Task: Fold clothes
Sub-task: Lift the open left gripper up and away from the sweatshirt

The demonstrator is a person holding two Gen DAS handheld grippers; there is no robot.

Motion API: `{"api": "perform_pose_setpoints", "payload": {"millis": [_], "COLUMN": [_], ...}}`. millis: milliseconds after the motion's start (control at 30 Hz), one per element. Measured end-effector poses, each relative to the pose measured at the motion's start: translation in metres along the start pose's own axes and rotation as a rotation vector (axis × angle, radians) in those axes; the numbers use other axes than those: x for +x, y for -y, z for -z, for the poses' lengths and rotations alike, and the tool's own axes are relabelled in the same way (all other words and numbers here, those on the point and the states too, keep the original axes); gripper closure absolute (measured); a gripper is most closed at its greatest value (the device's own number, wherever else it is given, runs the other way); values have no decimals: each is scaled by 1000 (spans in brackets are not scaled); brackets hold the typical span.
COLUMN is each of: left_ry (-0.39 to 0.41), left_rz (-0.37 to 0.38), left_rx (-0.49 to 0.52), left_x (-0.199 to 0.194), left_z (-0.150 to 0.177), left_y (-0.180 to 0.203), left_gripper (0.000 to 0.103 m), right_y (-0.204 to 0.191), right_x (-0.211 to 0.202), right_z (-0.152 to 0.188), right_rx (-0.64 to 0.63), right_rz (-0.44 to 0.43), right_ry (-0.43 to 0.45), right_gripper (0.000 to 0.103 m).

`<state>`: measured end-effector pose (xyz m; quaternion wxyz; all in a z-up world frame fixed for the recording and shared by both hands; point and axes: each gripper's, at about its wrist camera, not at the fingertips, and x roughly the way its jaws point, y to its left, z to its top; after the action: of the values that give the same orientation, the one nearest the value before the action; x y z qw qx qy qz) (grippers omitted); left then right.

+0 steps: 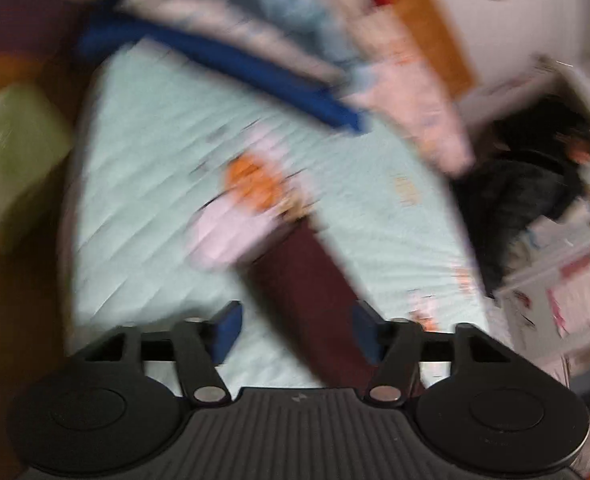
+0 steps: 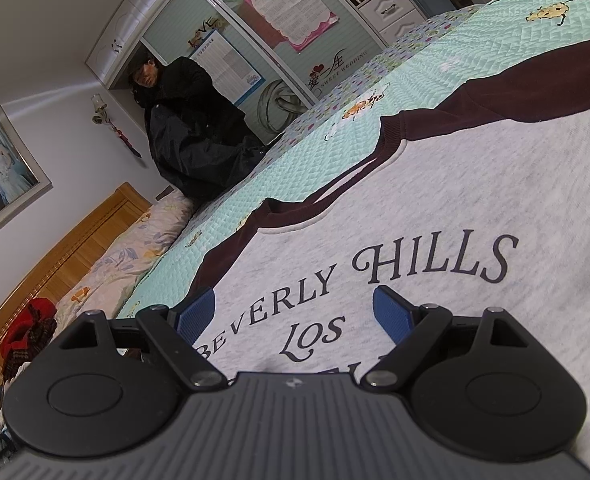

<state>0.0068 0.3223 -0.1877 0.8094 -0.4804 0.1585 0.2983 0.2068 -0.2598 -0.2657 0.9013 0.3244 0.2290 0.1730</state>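
Note:
A light grey sweatshirt (image 2: 475,184) with maroon sleeves (image 2: 535,92) and collar lies flat, front up, on the mint quilted bed (image 2: 495,36); dark letters read "BEVERLY HILLS LOS". My right gripper (image 2: 295,312) hovers low over the lettering, open, nothing between its blue pads. The left wrist view is heavily blurred. It shows a maroon sleeve (image 1: 307,280) running down between the spread fingers of my left gripper (image 1: 295,332), which is open. A pale patch of the garment (image 1: 231,236) with an orange blur beside it lies beyond on the bed (image 1: 143,160).
A person in a black coat (image 2: 199,132) stands by the bed's far side, in front of a wardrobe (image 2: 279,24). A wooden headboard (image 2: 67,252) and floral bedding (image 2: 135,248) sit at the left. Piled bedding and a blue cloth (image 1: 223,64) lie at the bed's end; a green box (image 1: 11,148) stands beside it.

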Motion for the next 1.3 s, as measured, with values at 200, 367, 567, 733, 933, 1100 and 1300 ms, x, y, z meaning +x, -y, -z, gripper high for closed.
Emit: {"api": "perform_pose_setpoints", "payload": {"millis": [200, 367, 567, 733, 933, 1100, 1300], "left_ry": [-14, -59, -144, -68, -3, -151, -489], "left_rz": [-113, -66, -25, -123, -158, 135, 563], "left_rx": [30, -11, 94, 223, 377, 558, 710], "left_x": [45, 70, 93, 88, 48, 6, -24], "left_z": [-35, -32, -44, -47, -24, 34, 137], "left_y": [11, -8, 12, 36, 61, 111, 207], "left_gripper": [20, 6, 92, 91, 87, 57, 18], "right_y": [1, 0, 0, -1, -2, -10, -46], "right_x": [0, 0, 0, 2, 2, 1, -57], "right_z": [-1, -1, -1, 1, -1, -7, -10], "right_rx": [-1, -5, -9, -9, -9, -20, -39], "right_rz": [1, 5, 8, 8, 10, 42, 139], "right_ry": [-1, -3, -6, -5, -8, -64, -272], "right_gripper": [16, 16, 16, 16, 16, 16, 16]}}
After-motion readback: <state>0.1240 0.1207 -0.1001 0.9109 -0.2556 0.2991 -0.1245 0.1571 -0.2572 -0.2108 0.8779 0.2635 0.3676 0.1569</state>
